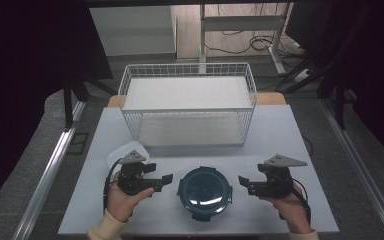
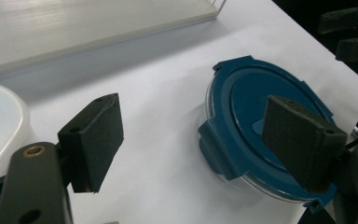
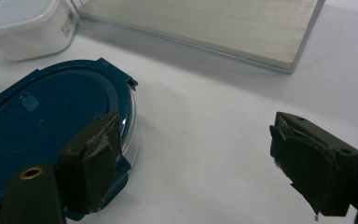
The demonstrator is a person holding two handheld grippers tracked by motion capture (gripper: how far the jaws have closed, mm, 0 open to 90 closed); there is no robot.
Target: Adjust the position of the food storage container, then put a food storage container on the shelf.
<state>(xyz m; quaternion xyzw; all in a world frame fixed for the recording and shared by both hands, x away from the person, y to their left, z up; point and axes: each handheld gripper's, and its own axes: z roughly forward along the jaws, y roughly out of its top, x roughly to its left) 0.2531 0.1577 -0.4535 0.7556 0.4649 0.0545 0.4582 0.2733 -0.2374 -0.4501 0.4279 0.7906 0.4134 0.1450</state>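
Broadly, the white table (image 1: 290, 135) carries a wire basket (image 1: 187, 102) at its far side, with a pale board lying inside it; the gripper views catch just one corner of that board, the rest cut off by the frame edge. Nearer the person, a round container with a dark blue clip-on lid (image 1: 204, 192) sits on the table between the two grippers, touching neither. Its see-through body is barely visible under the lid, and what it holds cannot be made out. A white plastic tub (image 1: 122, 152) stands behind the left gripper, mostly hidden by that gripper's grey plate in the high view and cropped in both gripper views. The left gripper (image 1: 166, 182) rests just left of the lid, its jaws spread wide with nothing between them. The right gripper (image 1: 244, 183) sits to the lid's right, jaws likewise wide apart and empty, over bare table.
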